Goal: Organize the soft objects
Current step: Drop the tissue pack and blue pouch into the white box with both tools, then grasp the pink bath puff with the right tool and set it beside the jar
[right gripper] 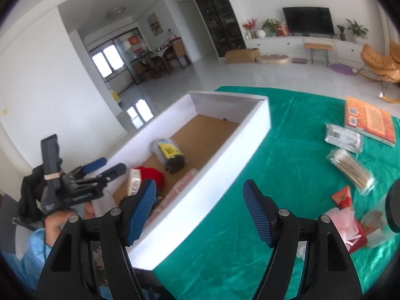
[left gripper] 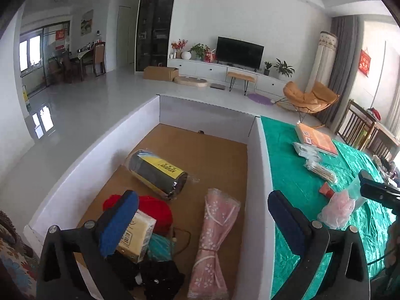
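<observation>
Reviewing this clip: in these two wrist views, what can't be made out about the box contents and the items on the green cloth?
- Left wrist view: the left gripper, open, has one blue pad covering part of the yellow tissue pack and red yarn ball.
- Left wrist view: the black item in the white cardboard box is cut off by the bottom edge.
- Right wrist view: the pink bagged item is blurred and partly behind the open right gripper.

I am looking down into a box [left gripper: 260, 165] sitting at the left of a cloth-covered table [left gripper: 287, 170]; inside, a roll [left gripper: 160, 172] is lying behind a yarn ball [left gripper: 155, 210], a tissue pack [left gripper: 136, 235] and a tied bundle [left gripper: 215, 240], while a book [left gripper: 316, 138] and packets [left gripper: 320, 168] are lying to the box's right.
</observation>
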A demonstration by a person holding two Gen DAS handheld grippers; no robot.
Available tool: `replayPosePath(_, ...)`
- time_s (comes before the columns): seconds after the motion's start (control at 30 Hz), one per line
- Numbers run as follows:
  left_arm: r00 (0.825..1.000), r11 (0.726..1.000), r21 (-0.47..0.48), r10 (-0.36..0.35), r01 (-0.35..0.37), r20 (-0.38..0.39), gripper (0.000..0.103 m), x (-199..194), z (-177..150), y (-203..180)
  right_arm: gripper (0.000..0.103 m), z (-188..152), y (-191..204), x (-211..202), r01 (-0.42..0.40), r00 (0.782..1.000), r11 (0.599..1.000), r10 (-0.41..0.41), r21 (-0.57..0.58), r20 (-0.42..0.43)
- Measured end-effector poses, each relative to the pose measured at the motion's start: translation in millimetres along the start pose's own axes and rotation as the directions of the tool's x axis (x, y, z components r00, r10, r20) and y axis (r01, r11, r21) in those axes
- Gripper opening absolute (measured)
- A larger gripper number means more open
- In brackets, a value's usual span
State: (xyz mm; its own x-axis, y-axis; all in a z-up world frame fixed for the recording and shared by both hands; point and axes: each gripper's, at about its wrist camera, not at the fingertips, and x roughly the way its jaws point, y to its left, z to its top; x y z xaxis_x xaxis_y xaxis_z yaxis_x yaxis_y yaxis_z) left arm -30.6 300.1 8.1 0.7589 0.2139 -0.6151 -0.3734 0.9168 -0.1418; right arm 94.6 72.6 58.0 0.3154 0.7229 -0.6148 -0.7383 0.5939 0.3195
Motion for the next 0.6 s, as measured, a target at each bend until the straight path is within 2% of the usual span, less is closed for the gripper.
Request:
replayPosePath(0.07,0.998,0.998,0.007,-0.06,0.061,-0.005,0.103,3,-2,-22,0.075,-23,-40,-1,0.181,0.983,0.983,-0.181,0.029,-0.019)
replayPosePath(0.13,0.991,0.991,0.015,-0.13,0.13,-0.03,0.103,7,-7,-46,0.076,-39,-81,7,0.293,0.955,0.953,-0.287,0.082,-0.078)
replayPosePath(0.2,0.98,0.981,0.034,-0.188,0.19,-0.061,0.103,9,-12,-71,0.076,-48,-108,20,0.351,0.932,0.931,-0.338,0.1,-0.129)
replayPosePath(0.3,0.964,0.961,0.101,-0.247,0.257,-0.099,0.103,8,-20,-109,0.072,-59,-120,51,0.349,0.917,0.936,-0.334,0.037,-0.217)
replayPosePath(0.33,0.96,0.954,0.128,-0.258,0.27,-0.105,0.103,6,-23,-119,0.061,-64,-120,60,0.372,0.897,0.928,-0.358,0.003,-0.26)
replayPosePath(0.37,0.958,0.947,0.156,-0.265,0.28,-0.109,0.103,5,-26,-128,0.038,-69,-120,63,0.395,0.882,0.919,-0.382,-0.009,-0.277)
replayPosePath(0.4,0.957,0.941,0.185,-0.267,0.284,-0.113,0.103,4,-30,-136,0.038,-75,-121,55,0.391,0.889,0.92,-0.373,0.018,-0.267)
replayPosePath(0.5,0.956,0.925,0.247,-0.262,0.288,-0.131,0.103,5,-39,-153,0.035,-94,-120,9,0.289,0.948,0.945,-0.261,0.151,-0.185)
replayPosePath(0.53,0.952,0.92,0.255,-0.267,0.297,-0.146,0.103,8,-43,-158,0.035,-101,-120,-8,0.262,0.958,0.948,-0.232,0.182,-0.167)
replayPosePath(0.6,0.943,0.913,0.253,-0.279,0.319,-0.184,0.103,19,-50,-167,0.035,-118,-125,-45,0.268,0.96,0.938,-0.243,0.217,-0.138)
